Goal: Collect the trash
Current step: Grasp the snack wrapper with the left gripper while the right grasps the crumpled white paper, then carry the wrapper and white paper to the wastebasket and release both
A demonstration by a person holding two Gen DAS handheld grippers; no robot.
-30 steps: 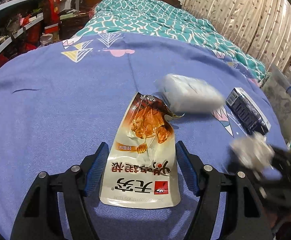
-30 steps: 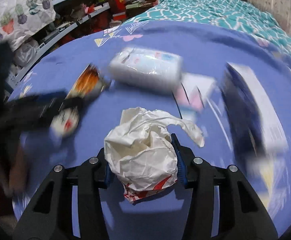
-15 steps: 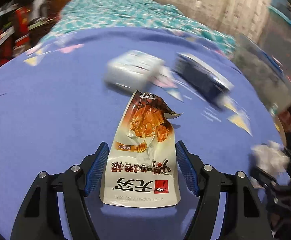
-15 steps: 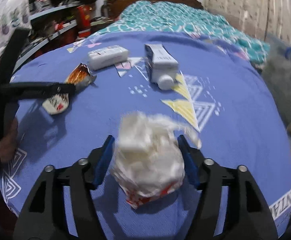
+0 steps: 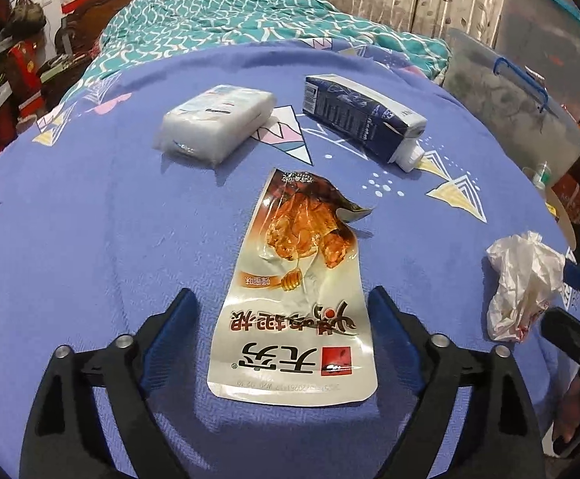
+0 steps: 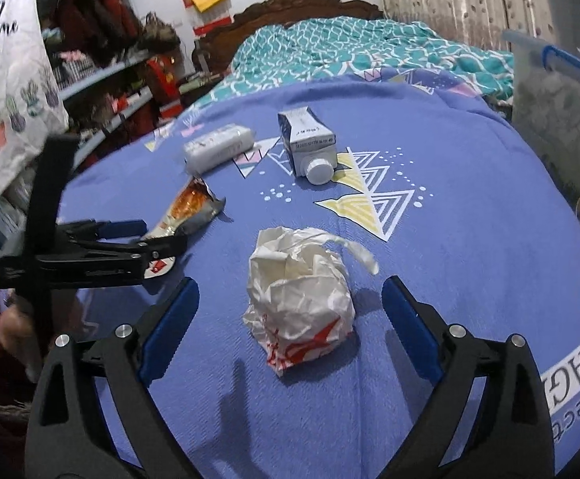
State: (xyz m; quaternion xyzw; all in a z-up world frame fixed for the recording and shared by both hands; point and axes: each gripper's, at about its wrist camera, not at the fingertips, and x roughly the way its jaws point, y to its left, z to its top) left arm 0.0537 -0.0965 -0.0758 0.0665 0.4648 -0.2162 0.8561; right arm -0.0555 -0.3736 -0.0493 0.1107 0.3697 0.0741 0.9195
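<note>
Trash lies spread on the blue bedspread (image 5: 90,239). Leftmost, the snack wrapper (image 5: 294,299) lies flat between the fingers of the left gripper (image 5: 282,311), whose jaws have just been opening and now stand wide, clear of its edges. Farther back rest a tissue pack (image 5: 214,121) and a dark carton (image 5: 362,119), near each other but apart. At the right, the crumpled white bag (image 6: 298,295) sits between the right gripper (image 6: 290,303) fingers, which have likewise just been opening; the blue pads (image 6: 170,323) no longer touch it.
</note>
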